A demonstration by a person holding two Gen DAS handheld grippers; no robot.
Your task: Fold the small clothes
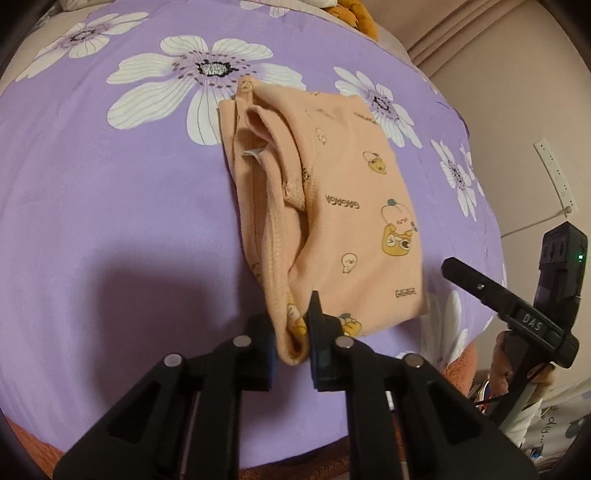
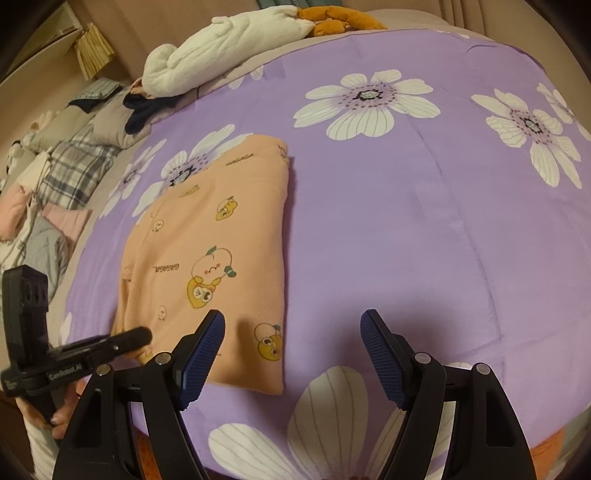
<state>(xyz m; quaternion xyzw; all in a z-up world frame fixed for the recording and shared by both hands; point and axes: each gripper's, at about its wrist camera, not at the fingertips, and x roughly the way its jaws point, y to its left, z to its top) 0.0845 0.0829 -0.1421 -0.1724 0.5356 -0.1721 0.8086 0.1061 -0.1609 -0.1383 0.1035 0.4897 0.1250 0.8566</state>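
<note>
A small peach garment (image 1: 343,206) with cartoon prints lies folded on the purple flowered bedspread (image 1: 110,206). My left gripper (image 1: 293,347) is shut on the garment's near left corner, the folded edge pinched between its pads. In the right wrist view the same garment (image 2: 218,254) lies left of centre. My right gripper (image 2: 291,354) is open and empty, just right of the garment's near edge, above the bedspread (image 2: 424,221). The right gripper also shows at the right edge of the left wrist view (image 1: 465,275).
A pile of clothes and plaid fabric (image 2: 66,173) lies at the bed's left side. A white plush (image 2: 221,48) and an orange one (image 2: 340,18) lie at the far edge. A wall with a power strip (image 1: 554,173) stands to the right.
</note>
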